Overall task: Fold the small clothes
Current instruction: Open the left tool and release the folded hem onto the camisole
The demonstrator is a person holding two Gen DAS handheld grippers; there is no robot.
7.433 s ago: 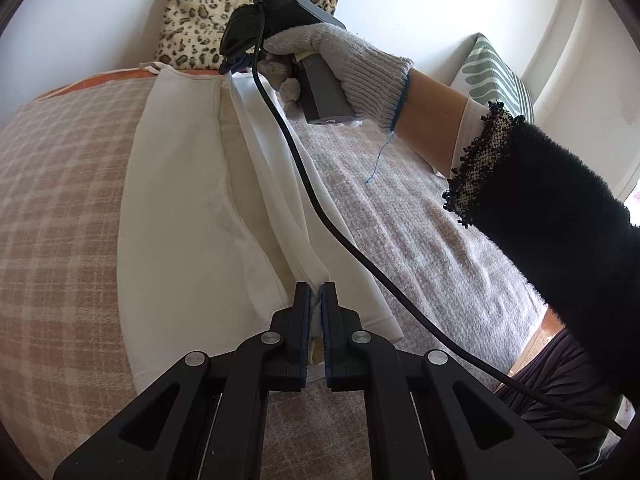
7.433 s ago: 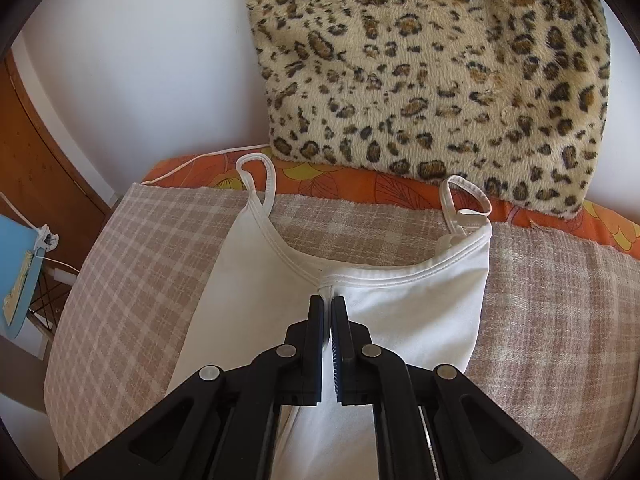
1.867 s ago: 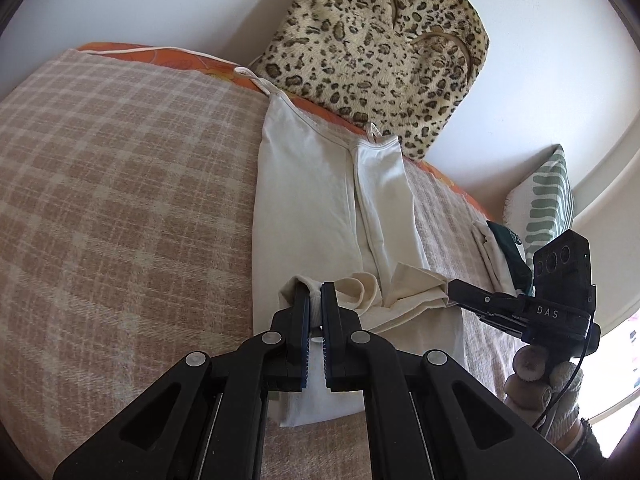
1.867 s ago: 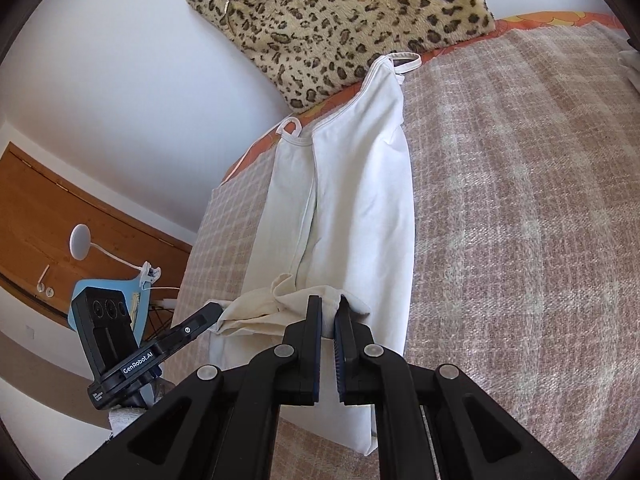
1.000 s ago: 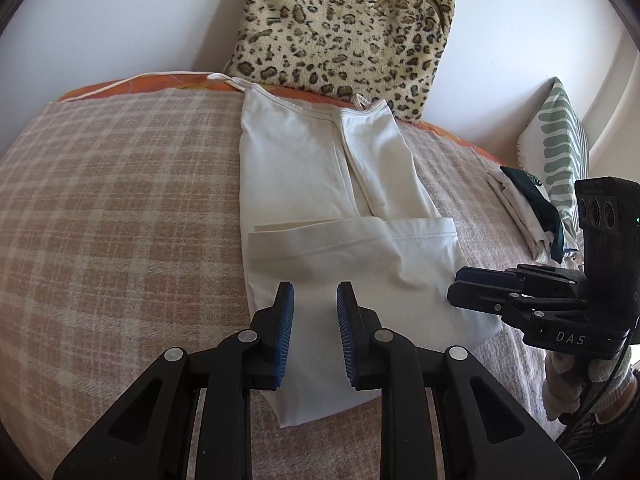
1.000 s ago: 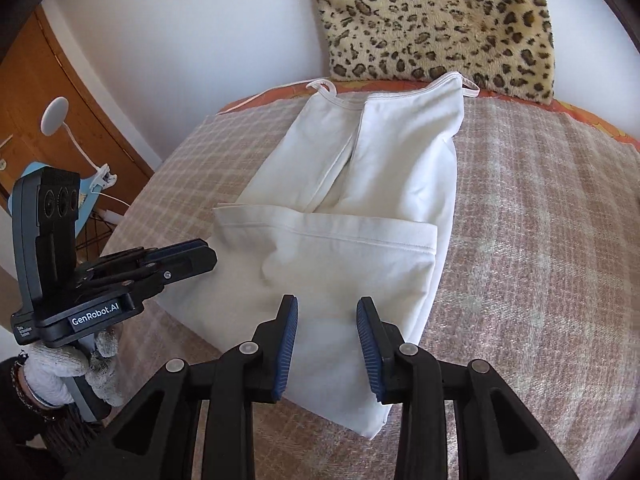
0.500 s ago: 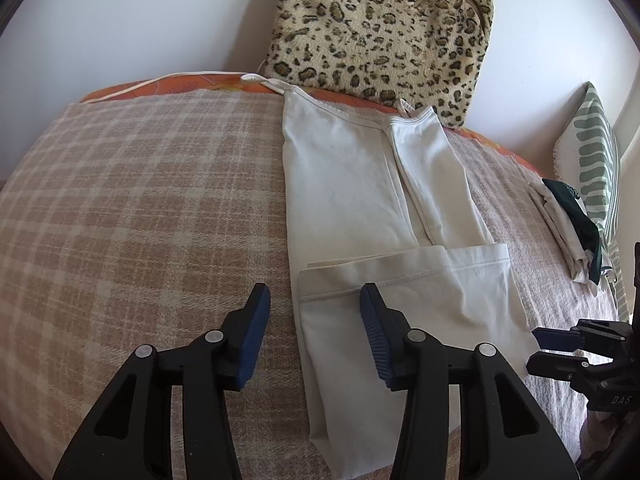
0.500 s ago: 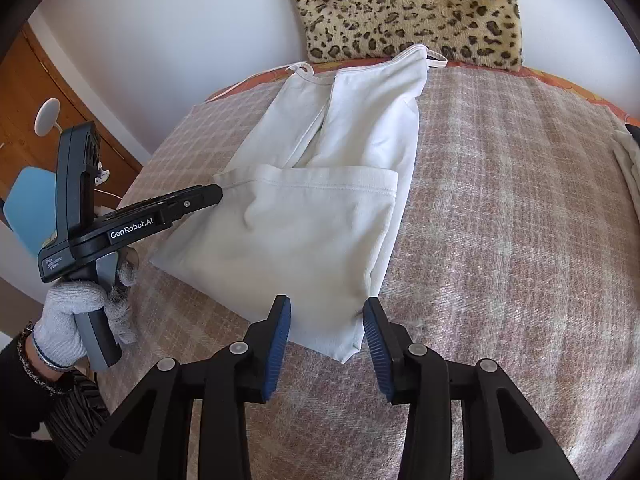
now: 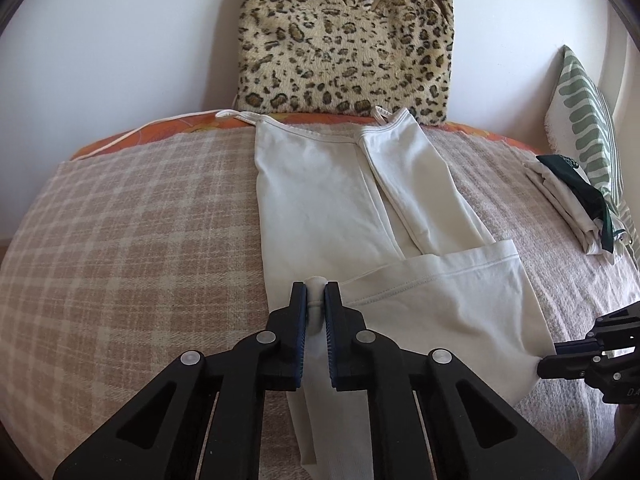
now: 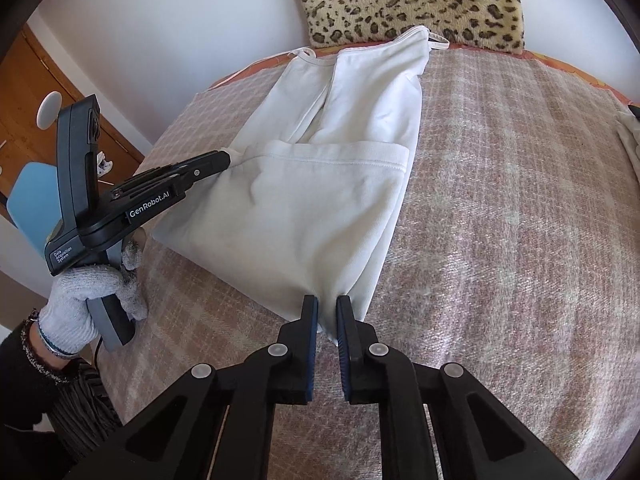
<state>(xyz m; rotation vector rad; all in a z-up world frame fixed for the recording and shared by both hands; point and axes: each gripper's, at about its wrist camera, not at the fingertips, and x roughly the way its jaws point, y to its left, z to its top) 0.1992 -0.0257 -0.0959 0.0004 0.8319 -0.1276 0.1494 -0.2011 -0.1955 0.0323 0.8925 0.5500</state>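
A white strappy top [image 9: 320, 184] lies lengthwise on the checked bed cover, its sides folded in and its bottom part folded up over the middle [image 10: 304, 208]. My left gripper [image 9: 316, 300] is shut on the left corner of the folded-up hem; it shows in the right wrist view [image 10: 224, 158] pinching that corner. My right gripper [image 10: 327, 312] is shut on the near right corner of the fold; its tips show at the right edge of the left wrist view [image 9: 560, 360].
A leopard-print cushion [image 9: 344, 40] leans on the wall behind the top's straps. A stack of folded clothes [image 9: 576, 208] and a green-striped pillow [image 9: 588, 120] lie at the right. A wooden cabinet [image 10: 48, 92] and a blue chair [image 10: 28, 200] stand beyond the bed's left edge.
Both grippers were open half a second ago. Now each has closed on a corner of the folded-up lower part of the top.
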